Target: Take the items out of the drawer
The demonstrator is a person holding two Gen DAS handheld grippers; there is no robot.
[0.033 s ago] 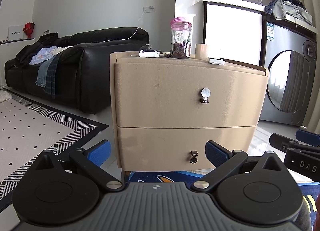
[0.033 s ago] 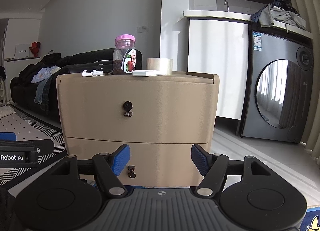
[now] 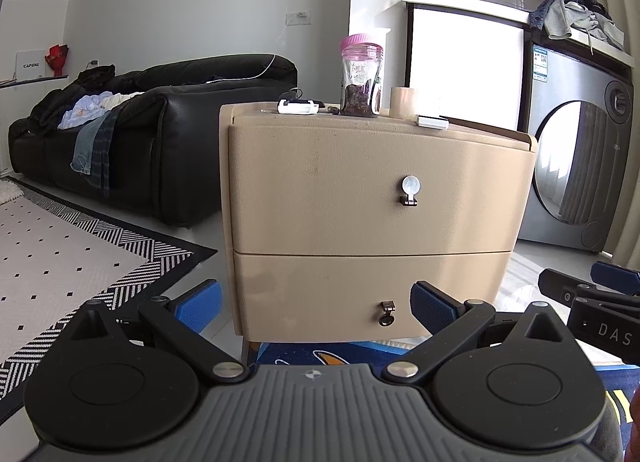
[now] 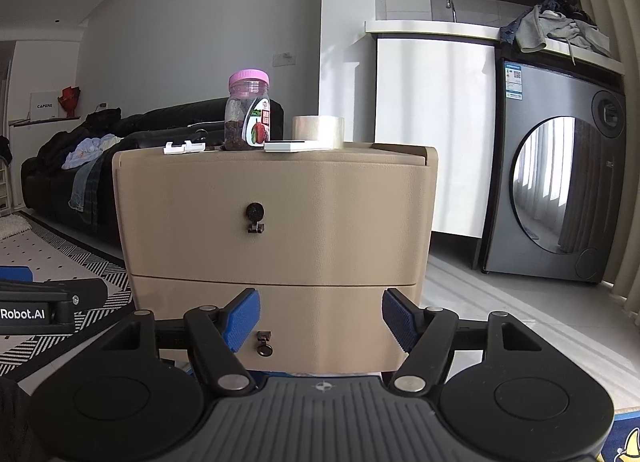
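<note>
Left wrist view shows a beige two-drawer cabinet [image 3: 376,218] standing on the floor ahead, both drawers shut flush with its front. The top drawer [image 3: 380,186] carries a round knob [image 3: 410,190]; the bottom drawer [image 3: 360,294] has a small dark pull [image 3: 387,314]. The left gripper [image 3: 316,304] is spread wide with nothing between its blue pads, short of the cabinet and aimed at the bottom drawer. The right gripper [image 3: 592,302] juts in at the right edge of this view, beside the left one.

From the right wrist view the same cabinet [image 4: 276,230] fills the middle. The right gripper [image 4: 320,318] is also spread apart and empty, its pads framing the bottom drawer's pull [image 4: 264,344] without touching it; the top knob [image 4: 255,216] sits higher. The left gripper [image 4: 44,302] shows at the left edge.

On the cabinet top stand a pink-lidded jar [image 4: 247,116], a tape roll [image 4: 318,130], a flat white box [image 4: 296,147] and a white clip [image 4: 184,148]; whether any of these came out of a drawer cannot be told.

Judging by the closed drawers and empty grippers, the task looks to be at its start: no drawer is open, the contents are hidden, and nothing is in hand. What remains is seizing a pull, sliding a drawer out, and lifting the items.
</note>
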